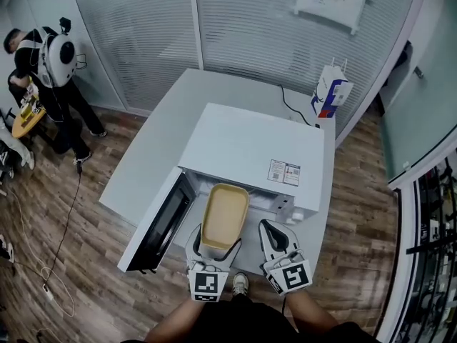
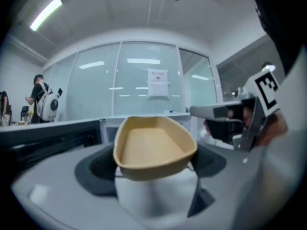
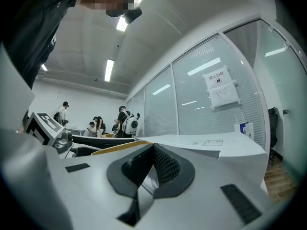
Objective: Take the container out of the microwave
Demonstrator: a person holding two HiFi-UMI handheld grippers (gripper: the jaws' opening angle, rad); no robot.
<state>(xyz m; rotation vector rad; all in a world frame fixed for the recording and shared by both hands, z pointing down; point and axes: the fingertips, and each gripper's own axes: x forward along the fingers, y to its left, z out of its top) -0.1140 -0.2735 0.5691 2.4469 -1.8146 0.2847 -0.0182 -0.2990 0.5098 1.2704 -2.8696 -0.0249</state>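
A shallow tan container (image 1: 223, 216) hangs just in front of the open white microwave (image 1: 250, 148), its far end at the mouth of the cavity. My left gripper (image 1: 214, 243) is shut on its near end, with the jaws wide apart on either side. In the left gripper view the container (image 2: 153, 147) sits level between the dark pads (image 2: 93, 169). My right gripper (image 1: 265, 225) is beside it on the right, apart from it, with its jaws shut on nothing; its tips meet in the right gripper view (image 3: 153, 150). The cavity's inside is hidden.
The microwave door (image 1: 161, 224) swings out to the left, next to my left gripper. The microwave stands on a grey table (image 1: 153, 156). A blue and white carton (image 1: 330, 95) and a black cable (image 1: 289, 106) are at the table's back right. A person (image 1: 50, 70) stands far left.
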